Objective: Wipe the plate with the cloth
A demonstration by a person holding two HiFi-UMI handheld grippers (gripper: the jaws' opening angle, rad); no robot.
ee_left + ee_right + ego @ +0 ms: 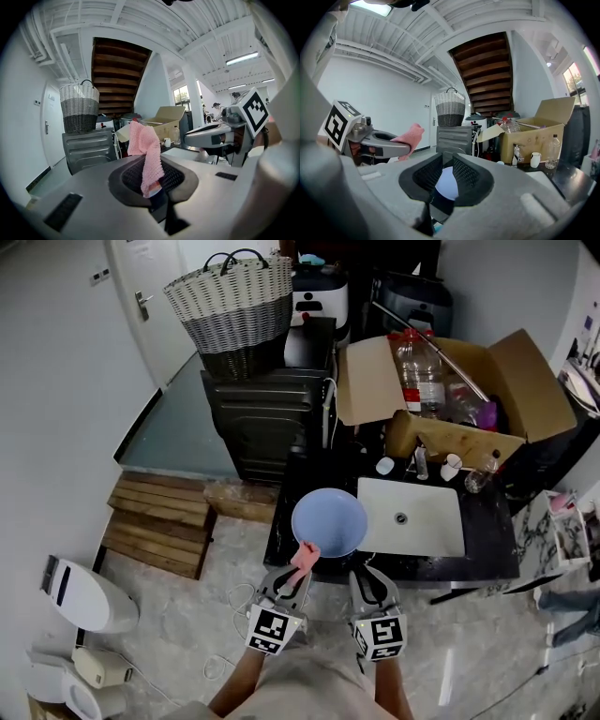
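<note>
The left gripper (298,576) has its jaws closed on a pink knitted cloth (146,151), which stands up out of the pads and droops over to one side. The right gripper (362,570) is clamped on the near rim of a pale blue plate (330,519), with the edge of the plate pinched between its dark pads. From the head view the plate is held above the left end of the black counter (487,542), just beside the white sink (441,531). The cloth sits at the plate's near left rim; whether they touch cannot be told. Behind the sink stands an open cardboard box (534,381), and a wicker basket (234,301) sits farther back on the left.
</note>
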